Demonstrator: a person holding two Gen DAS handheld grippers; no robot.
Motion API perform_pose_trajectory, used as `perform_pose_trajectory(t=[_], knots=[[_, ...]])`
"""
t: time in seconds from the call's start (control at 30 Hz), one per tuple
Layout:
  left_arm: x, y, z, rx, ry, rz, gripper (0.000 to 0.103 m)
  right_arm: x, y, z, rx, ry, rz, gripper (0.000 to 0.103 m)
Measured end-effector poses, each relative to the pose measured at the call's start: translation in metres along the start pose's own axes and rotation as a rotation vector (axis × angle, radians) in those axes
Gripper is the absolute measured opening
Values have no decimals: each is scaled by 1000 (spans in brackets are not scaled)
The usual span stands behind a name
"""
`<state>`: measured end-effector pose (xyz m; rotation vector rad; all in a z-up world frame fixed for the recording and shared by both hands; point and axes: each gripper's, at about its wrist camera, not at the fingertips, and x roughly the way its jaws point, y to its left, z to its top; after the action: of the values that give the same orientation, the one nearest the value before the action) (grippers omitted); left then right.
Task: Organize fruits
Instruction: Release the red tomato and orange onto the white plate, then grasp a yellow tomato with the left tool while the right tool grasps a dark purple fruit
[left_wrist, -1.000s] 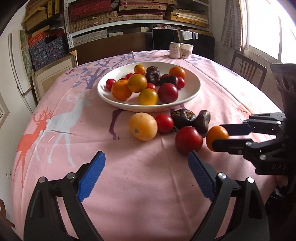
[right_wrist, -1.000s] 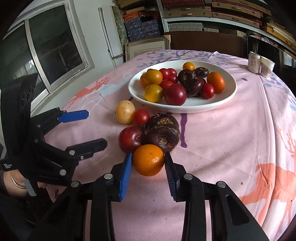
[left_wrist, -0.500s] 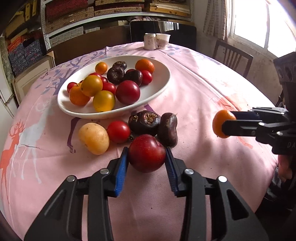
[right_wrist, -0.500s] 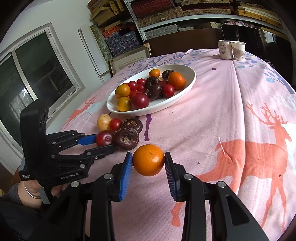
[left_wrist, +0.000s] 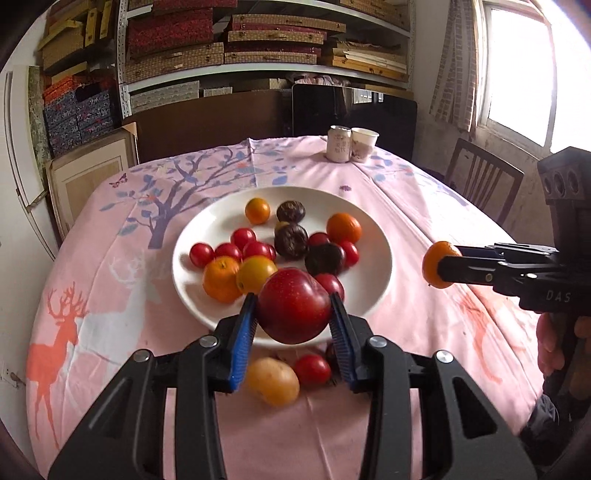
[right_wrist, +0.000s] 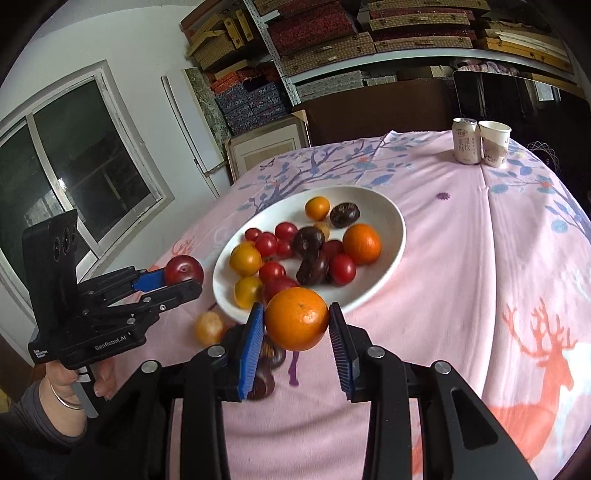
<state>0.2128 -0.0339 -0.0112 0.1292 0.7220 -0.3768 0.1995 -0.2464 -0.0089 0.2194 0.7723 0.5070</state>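
Both fruits had risen off the surface (left_wrist: 122, 221) since half a second earlier. On the left, the left tool (left_wrist: 293, 317), clamped on the red plum (left_wrist: 293, 311), had lifted it to the near rim of the white plate (left_wrist: 376, 258). To the right, the right tool (right_wrist: 296, 325), gripping the orange (right_wrist: 296, 318), had likewise climbed, hovering above the plate's near edge. A yellow fruit (left_wrist: 272, 380) and small tomato (left_wrist: 312, 370) stayed on the cloth.
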Motion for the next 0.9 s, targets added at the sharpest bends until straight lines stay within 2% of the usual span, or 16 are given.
perform_pose_trajectory(t=[0.13,0.23,0.3,0.33,0.37,0.43,0.6,0.77,0.83,0.9], knots=[[35,11,30,-35,37,-10,38,31,-1,38,5,11,-17,36],[65,16,43,-46,74,21,38,59,-6,56,26,33,-36,36],[78,23,47,-93,97,27,50,77,-11,64,39,71,-18,37],[80,28,48,-121,94,33,64,82,-12,67,43,79,-9,45],[78,31,49,-147,79,31,72,83,-13,68,40,70,-20,48],[63,36,45,-170,32,25,78,74,-12,65,37,31,-27,51],[21,32,17,-79,-6,44,80,42,2,32,-25,27,-55,51],[-2,23,-37,64,50,75,81,18,28,-26,-140,96,-14,51],[-1,22,-54,89,71,88,81,18,40,-46,-182,125,-11,51],[4,25,-62,73,87,91,81,22,53,-58,-232,132,-32,51]])
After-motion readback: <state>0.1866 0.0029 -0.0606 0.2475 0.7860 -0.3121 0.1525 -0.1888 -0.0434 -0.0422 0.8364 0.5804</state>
